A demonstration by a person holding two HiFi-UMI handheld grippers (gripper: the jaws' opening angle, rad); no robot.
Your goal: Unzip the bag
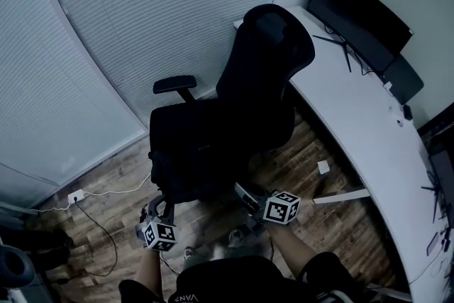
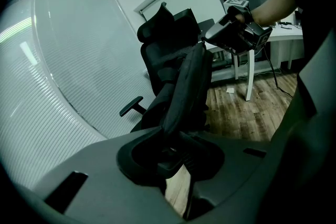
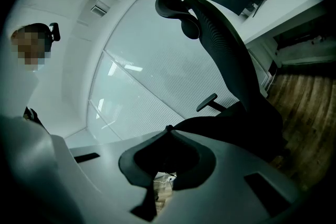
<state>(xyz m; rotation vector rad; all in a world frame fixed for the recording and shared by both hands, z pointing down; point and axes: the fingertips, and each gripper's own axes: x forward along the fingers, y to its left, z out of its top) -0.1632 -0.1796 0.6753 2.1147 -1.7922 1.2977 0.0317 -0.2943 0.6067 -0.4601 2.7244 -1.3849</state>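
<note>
Black fabric, a band of the bag (image 2: pixel 188 86), nipped low down between the nearly closed jaws of the left gripper (image 2: pixel 176 153). Leaning up from there, tilted, as far as the right gripper (image 2: pixel 209 36), right at the band's top end. Right jaws tip to tip, with a small dark nub at the meeting point, too small to name. Beyond both, a black chair (image 1: pixel 266 60); bag hard to pick out against its seat in the head view. Past the chair, a white table (image 1: pixel 355 117) over wood floor (image 1: pixel 120 181).
</note>
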